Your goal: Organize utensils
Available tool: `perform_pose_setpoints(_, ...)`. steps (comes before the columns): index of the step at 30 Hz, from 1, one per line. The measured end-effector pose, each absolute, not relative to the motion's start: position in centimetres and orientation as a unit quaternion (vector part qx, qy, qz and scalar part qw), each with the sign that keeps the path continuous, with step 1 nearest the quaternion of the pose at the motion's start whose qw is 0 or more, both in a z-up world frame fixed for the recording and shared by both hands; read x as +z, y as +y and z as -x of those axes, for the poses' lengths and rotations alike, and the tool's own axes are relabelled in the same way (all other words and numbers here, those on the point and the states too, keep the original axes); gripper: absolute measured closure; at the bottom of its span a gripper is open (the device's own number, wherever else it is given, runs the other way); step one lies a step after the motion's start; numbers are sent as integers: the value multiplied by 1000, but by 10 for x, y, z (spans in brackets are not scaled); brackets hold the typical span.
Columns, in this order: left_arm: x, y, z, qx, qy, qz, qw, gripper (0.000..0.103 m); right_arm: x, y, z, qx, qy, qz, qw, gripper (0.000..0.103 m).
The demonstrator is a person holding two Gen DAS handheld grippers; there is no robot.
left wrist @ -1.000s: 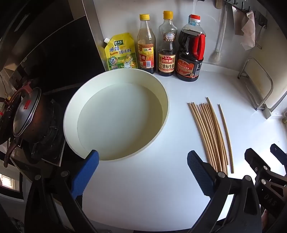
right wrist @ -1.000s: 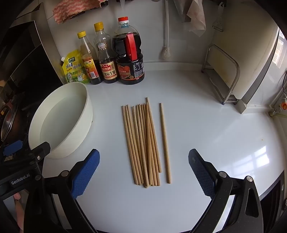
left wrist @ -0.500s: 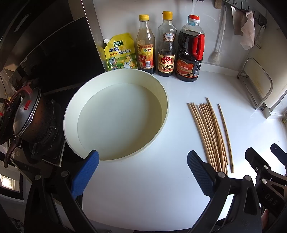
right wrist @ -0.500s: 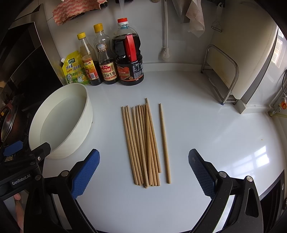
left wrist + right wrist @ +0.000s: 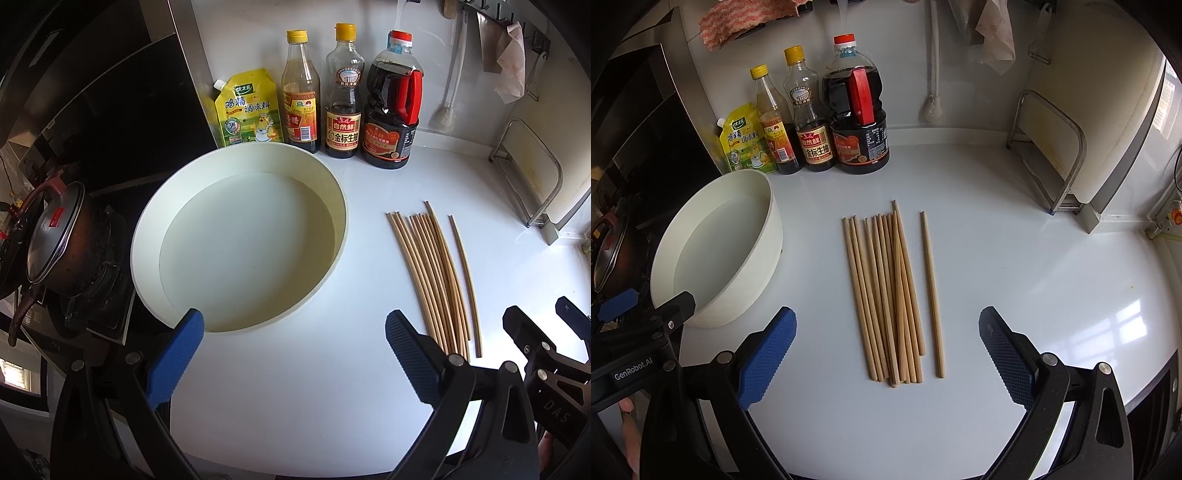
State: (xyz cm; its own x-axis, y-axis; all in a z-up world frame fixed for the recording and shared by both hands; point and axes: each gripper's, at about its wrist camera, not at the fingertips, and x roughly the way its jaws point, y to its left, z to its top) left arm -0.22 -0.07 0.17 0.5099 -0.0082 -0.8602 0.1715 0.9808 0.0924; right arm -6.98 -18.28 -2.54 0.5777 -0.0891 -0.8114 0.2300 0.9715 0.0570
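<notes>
While both spread wide and empty, each hand-held gripper hovers above counter, right facing chopsticks.

Both views are bright and sharp at centre, daylight entering from the right and leaving a window-shaped glare on the glossy counter at lower right of the right view, while fisheye bending curves the edges, corners fall black, and the stove side stays dim.
</notes>
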Motion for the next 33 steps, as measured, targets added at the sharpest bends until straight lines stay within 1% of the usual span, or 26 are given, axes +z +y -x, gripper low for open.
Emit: perform_pose_setpoints(33, 2, 0, 1, -53, 491, -82, 866, 6, -27, -182, 68, -90, 451, -78, 885, 8)
